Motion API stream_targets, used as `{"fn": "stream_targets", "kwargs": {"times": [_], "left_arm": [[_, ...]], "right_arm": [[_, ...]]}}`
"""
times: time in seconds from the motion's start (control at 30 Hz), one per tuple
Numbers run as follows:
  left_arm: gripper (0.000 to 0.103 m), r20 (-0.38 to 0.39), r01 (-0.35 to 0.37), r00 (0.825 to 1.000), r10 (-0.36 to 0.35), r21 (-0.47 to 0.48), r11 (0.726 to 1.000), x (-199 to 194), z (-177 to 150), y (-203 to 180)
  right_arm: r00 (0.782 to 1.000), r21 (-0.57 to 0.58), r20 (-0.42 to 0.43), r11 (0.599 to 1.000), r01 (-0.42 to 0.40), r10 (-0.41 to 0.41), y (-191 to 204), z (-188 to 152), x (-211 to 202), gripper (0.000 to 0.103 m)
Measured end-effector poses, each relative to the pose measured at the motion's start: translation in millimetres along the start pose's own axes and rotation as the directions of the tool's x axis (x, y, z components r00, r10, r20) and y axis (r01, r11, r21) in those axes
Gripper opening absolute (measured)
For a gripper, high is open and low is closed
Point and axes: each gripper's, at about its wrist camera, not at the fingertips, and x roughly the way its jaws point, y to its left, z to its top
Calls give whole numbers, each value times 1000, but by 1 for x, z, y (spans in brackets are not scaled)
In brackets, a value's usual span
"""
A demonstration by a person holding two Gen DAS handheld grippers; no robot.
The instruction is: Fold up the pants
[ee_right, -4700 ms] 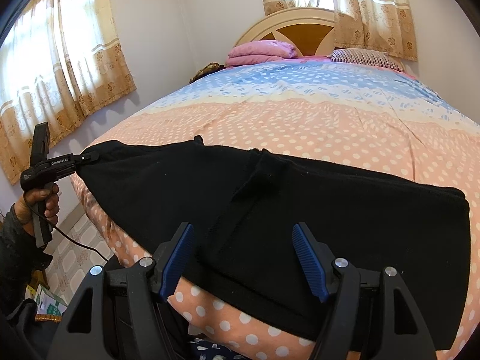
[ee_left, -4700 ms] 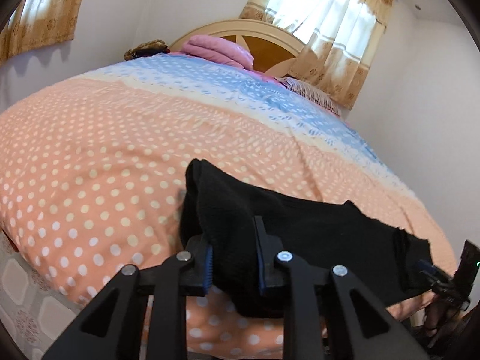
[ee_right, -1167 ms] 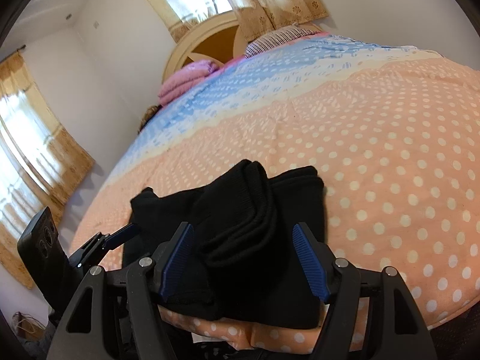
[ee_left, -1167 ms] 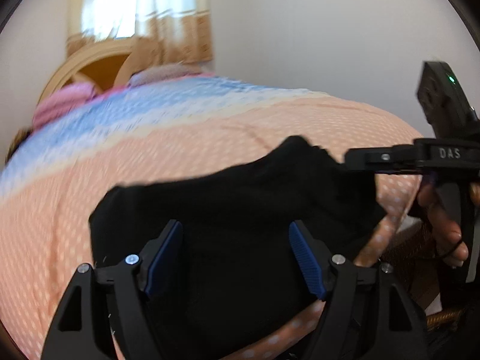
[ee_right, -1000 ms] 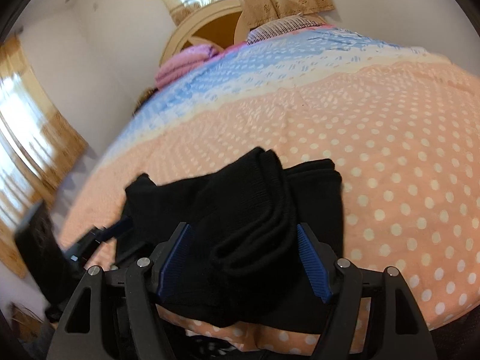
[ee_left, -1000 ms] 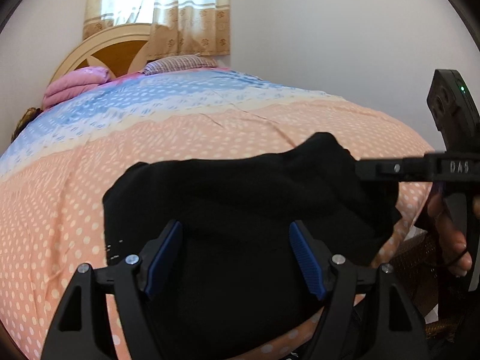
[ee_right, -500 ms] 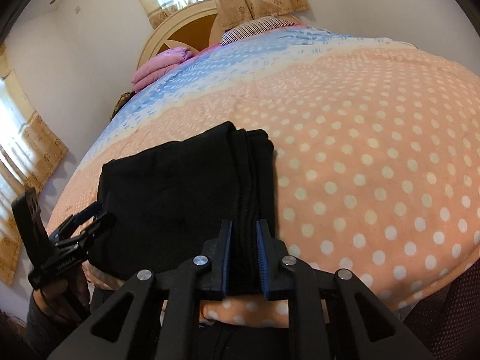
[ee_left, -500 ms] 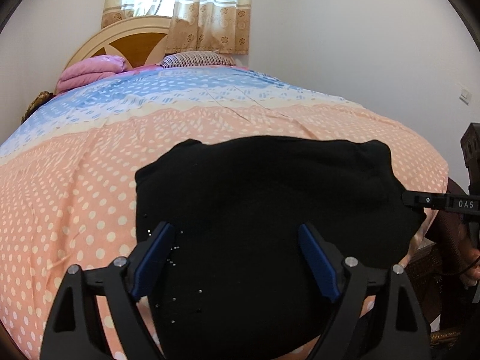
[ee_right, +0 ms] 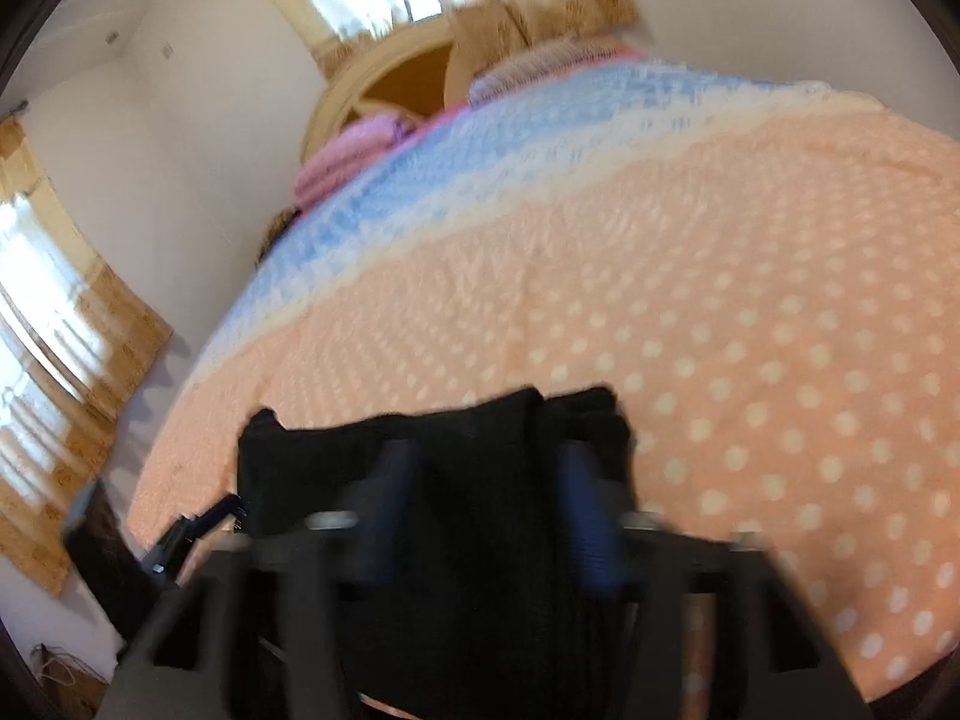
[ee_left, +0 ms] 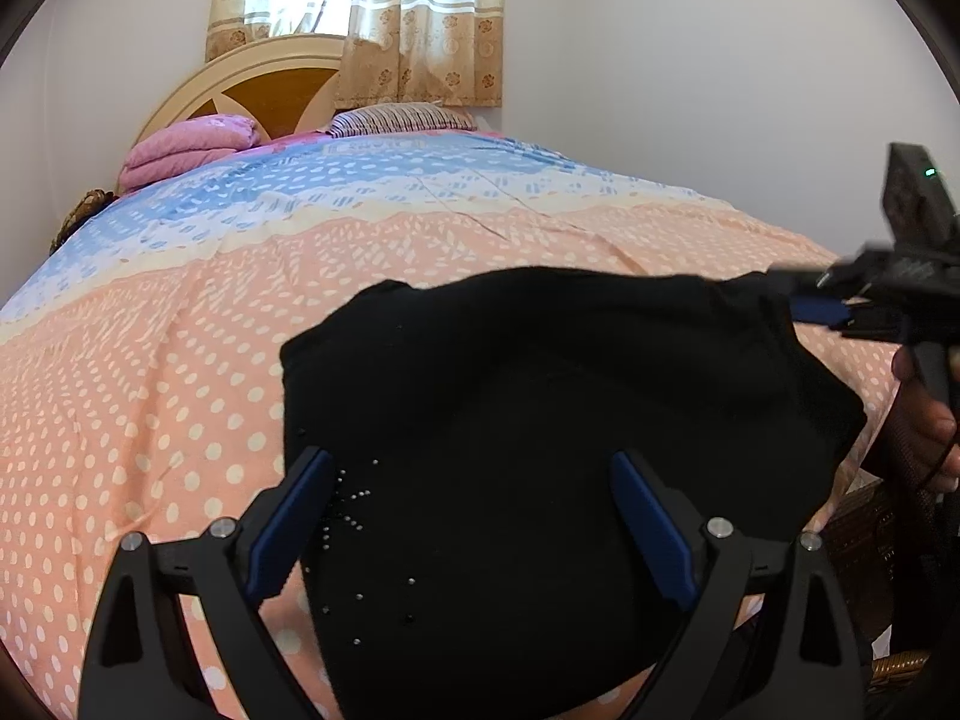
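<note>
Left gripper (ee_left: 469, 457): jaws opening, now spread wide, nothing pinched. The pants (ee_left: 540, 390) lie flat under and between my left fingers, and neither pad presses on the cloth. A second ago these jaws were narrower, and a few seconds ago they were clamped on one end of the pants, which were stretched long across the bed edge. Right gripper (ee_right: 485, 450): its view is smeared by motion, but the blue pads stand apart with the thick folded edge between them. Half a second ago they were pinched tight on that edge. I read it as let go, though the blur makes that less than certain. From the left view, the right tool sits at the pants' far right corner, with the person's hand (ee_left: 924, 438) on its grip just beyond. The garment is now a compact black block directly ahead of both tools, at the near edge of the polka-dot bedspread (ee_left: 150, 390). Its near side hangs a little over the mattress edge. The bundle that was lumpy and rolled a second ago now lies smooth and squared. Judgement: the last fold is laid and both tools are coming off it, so only a check of the edges remains. Farther ahead are open bedspread, then a pink blanket (ee_left: 186, 147), a striped pillow (ee_left: 399, 120), the headboard (ee_left: 258, 81) and a curtained window (ee_left: 414, 30).
</note>
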Motion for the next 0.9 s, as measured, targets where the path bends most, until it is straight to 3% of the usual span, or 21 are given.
{"fn": "stream_targets", "kwargs": {"times": [0.17, 0.27, 0.43, 0.5, 0.57, 0.67, 0.77, 0.9], "left_arm": [[103, 19, -18, 1000, 19, -17, 1000, -2, 2, 6], [103, 0, -21, 1000, 21, -20, 1000, 5, -3, 8], [103, 29, -42, 999, 42, -3, 999, -5, 6, 9], [103, 55, -52, 997, 51, 6, 999, -10, 16, 13], [103, 74, -79, 994, 78, 14, 997, -11, 30, 17], [103, 93, -112, 989, 112, 5, 994, -4, 43, 24], [103, 43, -155, 987, 153, 43, 987, 20, 49, 26], [103, -17, -149, 989, 149, 21, 989, 43, 50, 36]], "right_arm": [[995, 4, 71, 998, 65, -65, -8, -10, -16, 10], [995, 14, 43, 996, 84, -85, -20, -12, -8, 10], [993, 27, 74, 996, 86, -87, -20, -14, -12, 23], [984, -11, 136, 993, 121, -118, -6, -13, -26, 40], [977, -55, 175, 989, 135, -124, 8, -12, -33, 50], [976, -126, 187, 983, 133, -108, 32, -10, -33, 50], [987, -165, 143, 981, 97, -74, 47, -12, -18, 50], [991, -190, 83, 974, 124, -109, 51, -15, 9, 50]]}}
